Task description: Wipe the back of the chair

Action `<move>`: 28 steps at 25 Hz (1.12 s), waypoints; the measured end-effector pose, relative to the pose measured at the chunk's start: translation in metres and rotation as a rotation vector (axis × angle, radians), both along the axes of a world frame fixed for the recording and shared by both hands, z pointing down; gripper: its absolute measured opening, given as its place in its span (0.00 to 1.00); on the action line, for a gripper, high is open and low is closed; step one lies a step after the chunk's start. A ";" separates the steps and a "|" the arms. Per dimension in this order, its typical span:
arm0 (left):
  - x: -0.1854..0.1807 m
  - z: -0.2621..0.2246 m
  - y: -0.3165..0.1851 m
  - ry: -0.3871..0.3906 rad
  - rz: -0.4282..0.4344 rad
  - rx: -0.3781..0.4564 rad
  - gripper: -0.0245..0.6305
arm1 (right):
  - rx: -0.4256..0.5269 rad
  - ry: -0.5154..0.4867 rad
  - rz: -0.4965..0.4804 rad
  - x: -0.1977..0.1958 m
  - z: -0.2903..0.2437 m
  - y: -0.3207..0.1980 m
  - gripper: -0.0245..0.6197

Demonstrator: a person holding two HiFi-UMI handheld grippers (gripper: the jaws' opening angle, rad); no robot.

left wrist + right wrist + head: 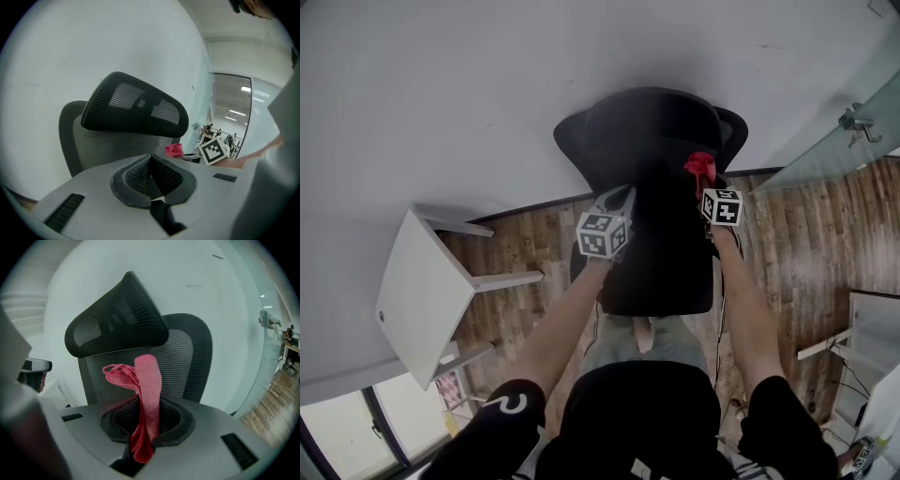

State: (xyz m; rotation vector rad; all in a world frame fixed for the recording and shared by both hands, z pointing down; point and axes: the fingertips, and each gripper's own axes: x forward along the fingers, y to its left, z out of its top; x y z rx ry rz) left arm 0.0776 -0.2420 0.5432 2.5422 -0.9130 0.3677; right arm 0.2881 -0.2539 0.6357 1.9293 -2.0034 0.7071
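A black mesh office chair (652, 159) with a headrest stands against the white wall, its back (140, 357) facing me. My right gripper (711, 180) is shut on a red cloth (143, 390), which sticks up between its jaws just short of the chair back (108, 145). The cloth (700, 167) shows in the head view at the chair's upper right. My left gripper (614, 208) is held at the chair's left side with its jaws closed together and nothing between them. In the left gripper view the red cloth (174, 150) and the right gripper's marker cube (213, 151) appear to the right.
A white table (417, 291) stands to the left on the wood floor (787, 244). A glass partition (834, 141) with a metal handle (855, 120) runs along the right. The white wall (487, 84) lies right behind the chair.
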 end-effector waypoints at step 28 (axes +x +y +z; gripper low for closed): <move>-0.273 0.041 -0.047 0.003 -0.205 -0.060 0.07 | -0.052 -0.024 -0.262 -0.316 0.045 -0.074 0.14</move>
